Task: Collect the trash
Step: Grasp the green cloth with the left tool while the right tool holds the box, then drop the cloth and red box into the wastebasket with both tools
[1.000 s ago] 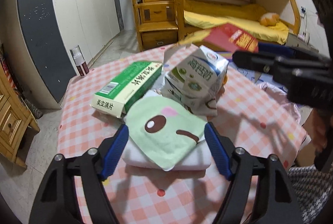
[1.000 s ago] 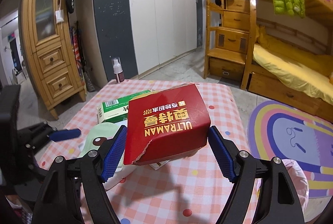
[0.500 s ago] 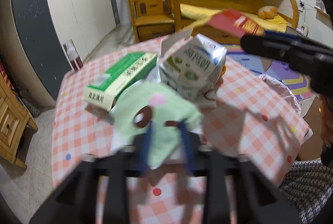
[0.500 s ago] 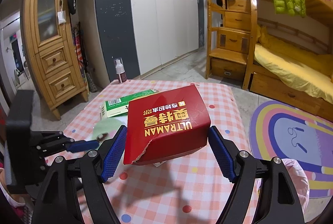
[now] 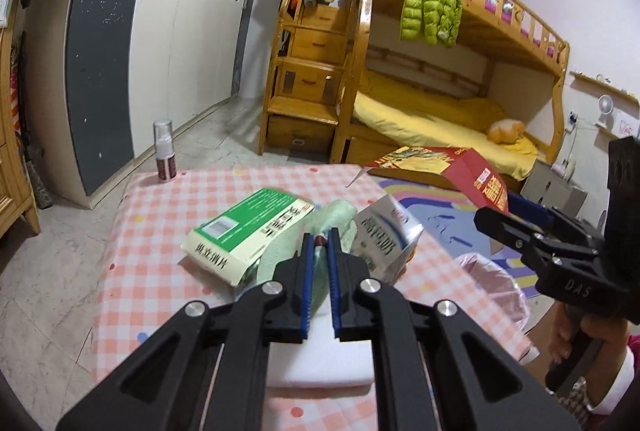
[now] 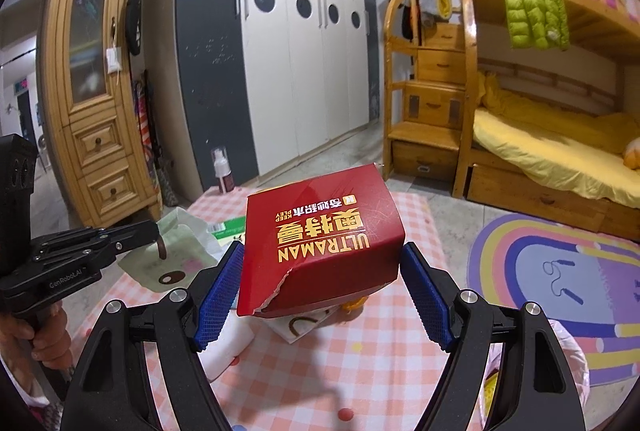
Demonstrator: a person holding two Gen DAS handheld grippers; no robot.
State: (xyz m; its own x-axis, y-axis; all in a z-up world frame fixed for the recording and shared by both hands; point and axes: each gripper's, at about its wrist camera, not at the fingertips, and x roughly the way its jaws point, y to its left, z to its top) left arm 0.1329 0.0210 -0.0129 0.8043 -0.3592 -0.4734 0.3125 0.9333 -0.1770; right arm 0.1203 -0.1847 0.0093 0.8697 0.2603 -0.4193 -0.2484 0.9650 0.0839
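Note:
My left gripper (image 5: 319, 243) is shut on a thin pale green wrapper (image 5: 288, 251) with a cartoon face and holds it lifted above the table; it hangs from the gripper in the right wrist view (image 6: 176, 251). My right gripper (image 6: 322, 287) is shut on a torn red Ultraman box (image 6: 320, 243), held above the table; the box also shows in the left wrist view (image 5: 460, 171). A green-and-white box (image 5: 248, 231) and a crumpled milk carton (image 5: 384, 235) lie on the pink checked table (image 5: 160, 271).
A white folded pad (image 5: 320, 355) lies on the table under my left gripper. A small spray bottle (image 5: 165, 155) stands on the floor beyond the table. A pink bag (image 5: 496, 291) sits at the table's right side. A bunk bed (image 5: 440, 103) and wardrobes (image 5: 160, 31) stand behind.
My left gripper closed on the green wrapper and lifted it off the white pad. My right gripper kept hold of the red box and rose slightly.

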